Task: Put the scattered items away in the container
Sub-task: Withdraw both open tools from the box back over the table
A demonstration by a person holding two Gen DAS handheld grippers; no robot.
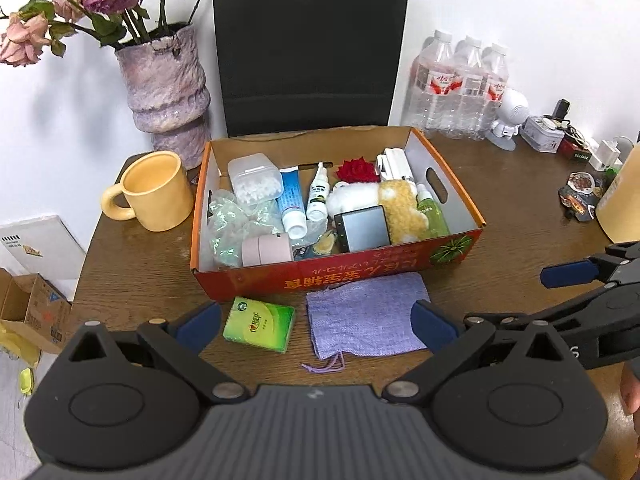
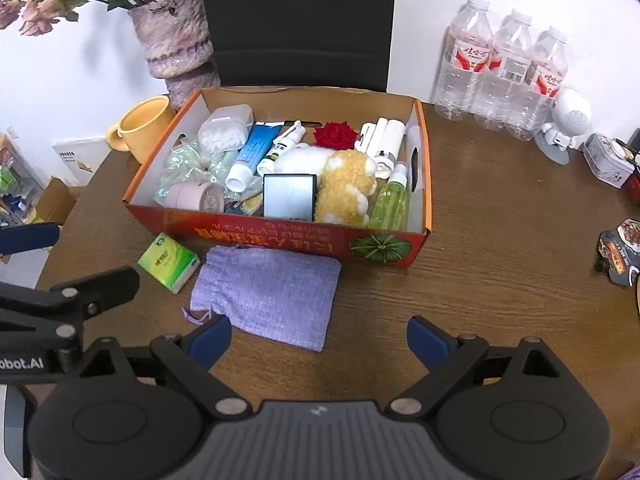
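both grippers, left gripper and right gripper, stand wide and empty. advise taking the tissue pack squarely, then the pouch, into the box.

White wall, wooden table, black chair

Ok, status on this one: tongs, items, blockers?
Both tongs, left and right, open, empty. Green tissue pack, purple pouch outside box. Nothing blocking.
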